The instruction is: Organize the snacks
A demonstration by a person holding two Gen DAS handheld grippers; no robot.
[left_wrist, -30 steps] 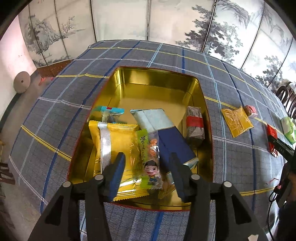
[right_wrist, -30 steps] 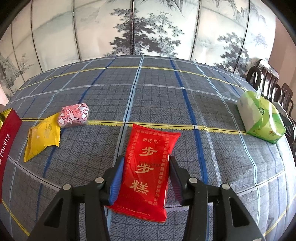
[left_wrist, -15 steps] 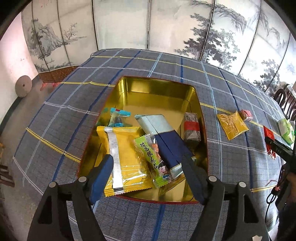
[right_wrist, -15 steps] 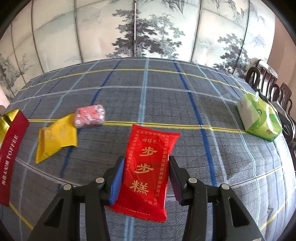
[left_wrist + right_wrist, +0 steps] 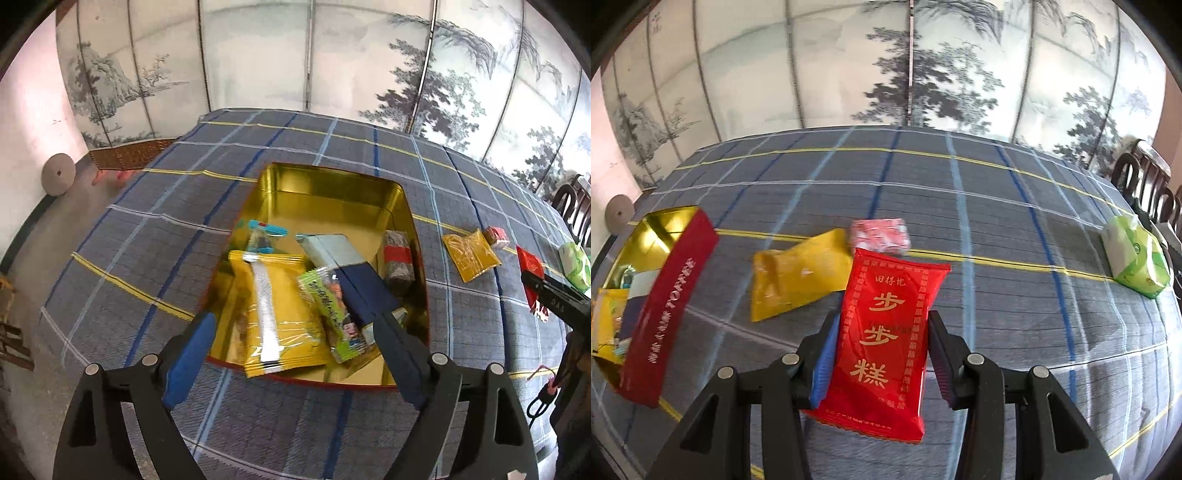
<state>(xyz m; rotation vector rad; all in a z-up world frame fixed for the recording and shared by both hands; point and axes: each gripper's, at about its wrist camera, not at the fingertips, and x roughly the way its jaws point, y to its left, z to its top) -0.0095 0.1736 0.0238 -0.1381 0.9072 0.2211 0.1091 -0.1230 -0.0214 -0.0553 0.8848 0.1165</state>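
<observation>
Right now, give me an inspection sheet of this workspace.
Surface: table under blue-grey plaid cloth.
Job's things: open gold tin holds several snack packets; yellow packet and pink packet lie on the cloth outside it.
Clutter: green tissue pack near the table's edge.
Grippers: left gripper open above the tin, jaws just opened, nothing between them; right gripper shut on red packet.
Cables: nothing seen.
Surroundings: painted folding screen, dark wooden chairs.
</observation>
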